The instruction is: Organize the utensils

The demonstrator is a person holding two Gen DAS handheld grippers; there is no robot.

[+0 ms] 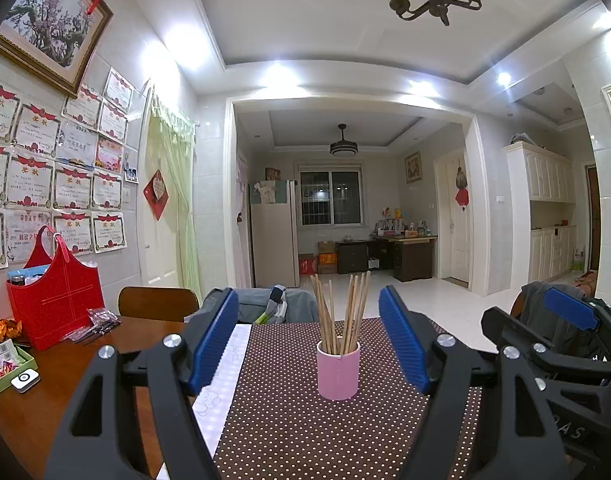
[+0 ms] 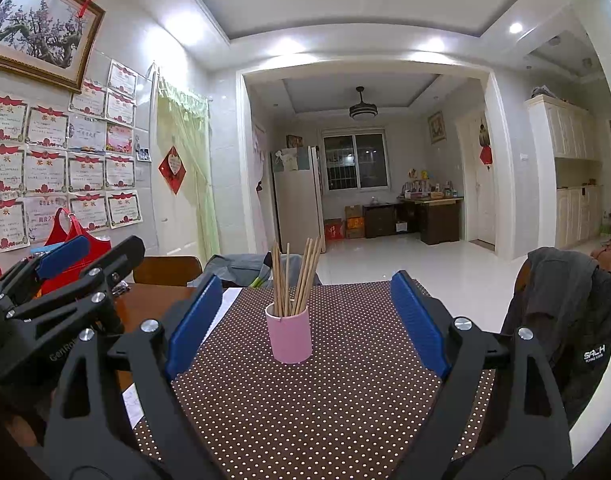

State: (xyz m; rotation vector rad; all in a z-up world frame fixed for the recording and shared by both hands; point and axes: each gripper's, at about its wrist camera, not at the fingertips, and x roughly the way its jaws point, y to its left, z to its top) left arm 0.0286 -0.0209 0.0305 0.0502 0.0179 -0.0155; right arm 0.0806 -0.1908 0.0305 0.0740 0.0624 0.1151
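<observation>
A pink cup [image 1: 338, 370] stands upright on the brown dotted table mat [image 1: 305, 432] and holds several wooden chopsticks [image 1: 341, 312]. My left gripper [image 1: 308, 308] is open and empty, with its blue pads wide apart in front of the cup. In the right wrist view the same cup [image 2: 289, 334] with its chopsticks [image 2: 295, 280] stands on the mat [image 2: 325, 400], left of centre. My right gripper [image 2: 307, 290] is open and empty, short of the cup. Each gripper shows at the edge of the other's view.
A red bag [image 1: 55, 300] and small boxes [image 1: 5, 360] sit on the wooden table [image 1: 45, 408] at left. A white paper strip [image 1: 225, 376] lies along the mat's left edge. Chairs [image 1: 157, 302] stand behind; a jacket-draped chair [image 2: 565, 320] is at right.
</observation>
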